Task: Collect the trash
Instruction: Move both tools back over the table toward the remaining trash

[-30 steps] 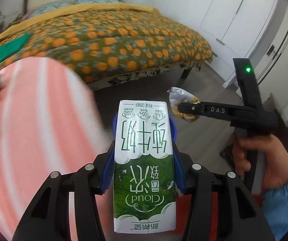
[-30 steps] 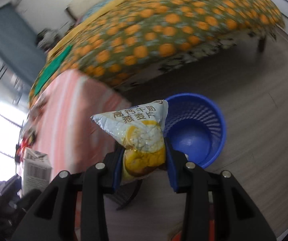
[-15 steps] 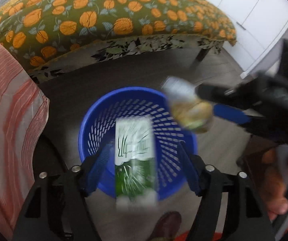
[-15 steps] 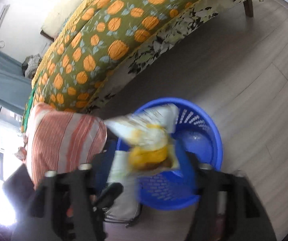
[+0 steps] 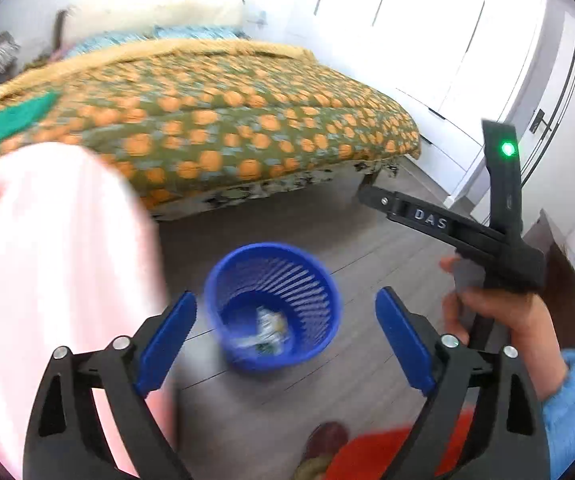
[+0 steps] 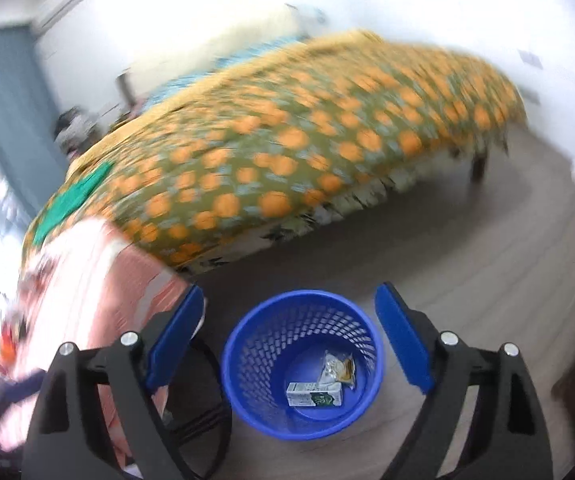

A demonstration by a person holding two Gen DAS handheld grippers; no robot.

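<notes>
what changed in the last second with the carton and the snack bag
Both were let go: the milk carton left the left gripper and the snack bag left the right gripper; both now lie in the blue basket. Both grippers' jaws are opening, nothing between them. Bed unchanged.

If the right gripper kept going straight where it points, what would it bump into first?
Probably the blue basket. It sits right between the empty, opening jaws of the right gripper, with a milk carton and snack wrapper inside.

Blue basket (image 6: 247, 360), orange-dotted green bedspread (image 6: 287, 148)
</notes>
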